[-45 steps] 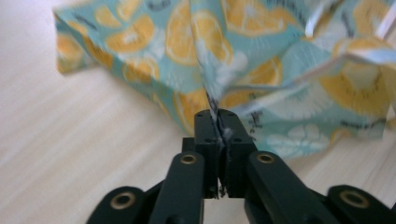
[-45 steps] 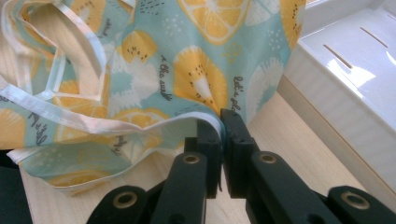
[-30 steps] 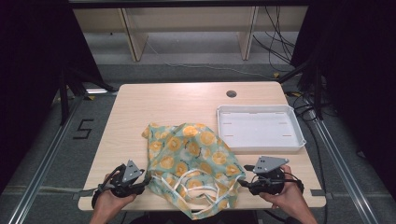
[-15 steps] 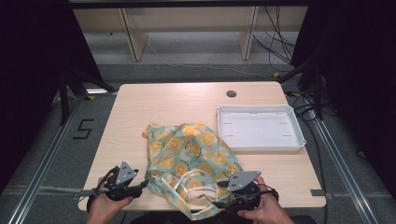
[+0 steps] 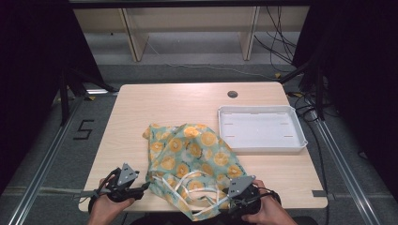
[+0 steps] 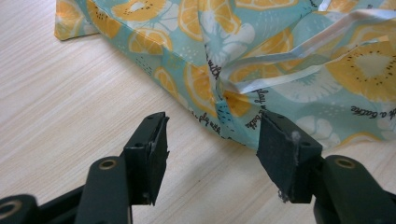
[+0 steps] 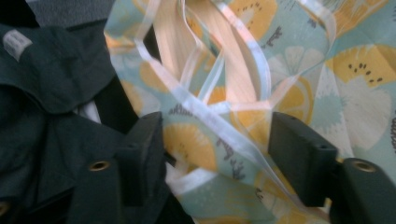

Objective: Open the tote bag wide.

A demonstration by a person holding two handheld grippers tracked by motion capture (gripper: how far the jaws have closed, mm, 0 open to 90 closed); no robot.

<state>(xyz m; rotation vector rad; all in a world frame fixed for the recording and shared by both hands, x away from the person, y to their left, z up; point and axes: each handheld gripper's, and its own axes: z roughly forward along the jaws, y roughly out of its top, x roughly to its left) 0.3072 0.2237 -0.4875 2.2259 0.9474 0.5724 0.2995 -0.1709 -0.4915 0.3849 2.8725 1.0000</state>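
- 2 sets of tongs are working a crumpled fruit-print cloth bag (image 5: 192, 161) that lies on the near half of the surface (image 5: 187, 101), with its white ribbon handles (image 5: 197, 187) spilling over the near edge.
- Left tongs (image 6: 212, 140) sit open at the bag's left hem. Their jaws have just been opening, and the fabric edge lies in front of the gap, not pinched.
- Right tongs (image 7: 217, 144) are open too, after closing in a bit. Cloth and a white strap lie between the jaws, but the pads aren't pressing on anything yet.
- My take: this looks like lining up a 2-corner grab to spread or fold the bag.
- Left side should slide forward so the hem sits deep between the pads before squeezing.
- Right side should pick fabric, not just a loose ribbon, or the pull will only tug the strap.
- White tray (image 5: 260, 129) sits well apart on the far right, so it isn't in the way.
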